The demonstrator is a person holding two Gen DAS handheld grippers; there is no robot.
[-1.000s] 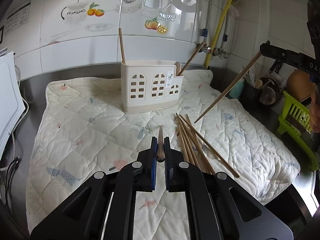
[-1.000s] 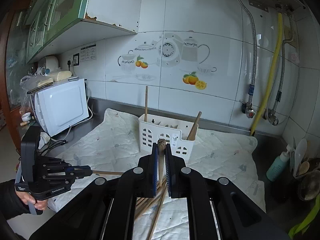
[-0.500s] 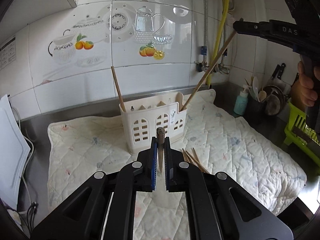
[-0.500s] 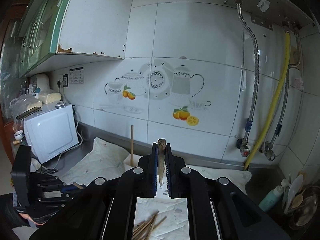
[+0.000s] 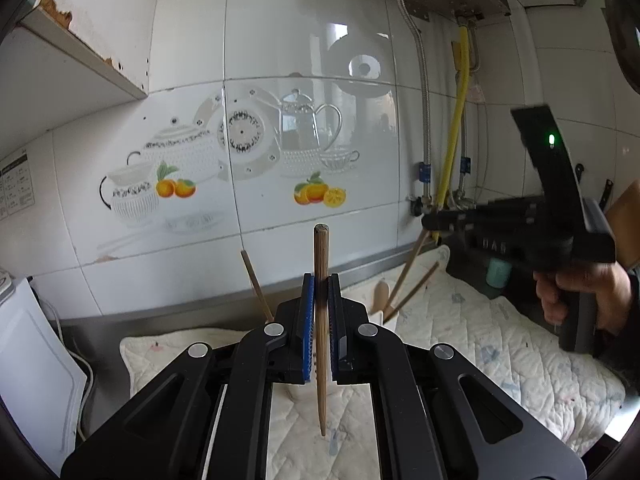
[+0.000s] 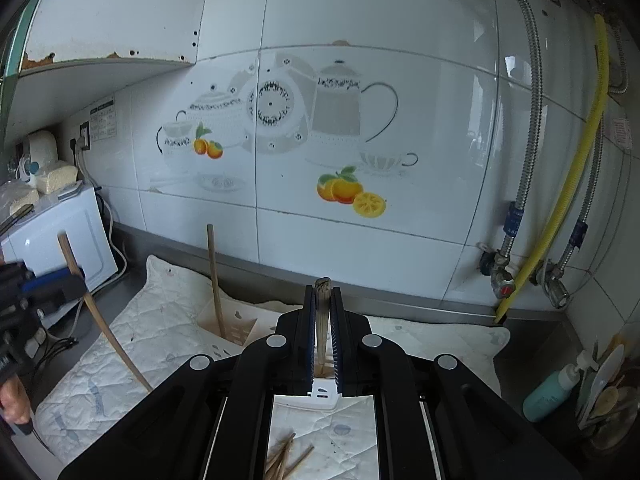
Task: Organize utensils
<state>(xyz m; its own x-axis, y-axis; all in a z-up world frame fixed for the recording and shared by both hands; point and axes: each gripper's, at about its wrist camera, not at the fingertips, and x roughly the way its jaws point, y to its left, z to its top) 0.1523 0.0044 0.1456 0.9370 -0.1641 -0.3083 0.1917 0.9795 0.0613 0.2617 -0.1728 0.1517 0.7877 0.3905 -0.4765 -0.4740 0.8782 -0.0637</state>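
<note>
My left gripper (image 5: 320,292) is shut on a wooden chopstick (image 5: 321,320) held upright, tip down above the quilted mat (image 5: 480,344). My right gripper (image 6: 322,308) is shut on another chopstick (image 6: 322,320), held upright over the white utensil holder (image 6: 236,328); it shows at the right of the left wrist view (image 5: 430,222). The holder is mostly hidden behind my fingers; a chopstick (image 6: 214,280) stands in it. Two chopsticks and a wooden spoon (image 5: 380,294) also rise from it. Loose chopsticks (image 6: 286,458) lie on the mat in front.
A white microwave (image 6: 60,232) stands at the left with cables beside it. Pipes and a yellow hose (image 6: 560,200) run down the tiled wall at the right. A teal bottle (image 6: 554,390) and a utensil pot (image 6: 612,400) stand at the far right.
Both grippers have risen and tilted up, each turning its chopstick upright. The right gripper has moved closer over the holder; the holder has dropped below the left gripper's fingers.
</note>
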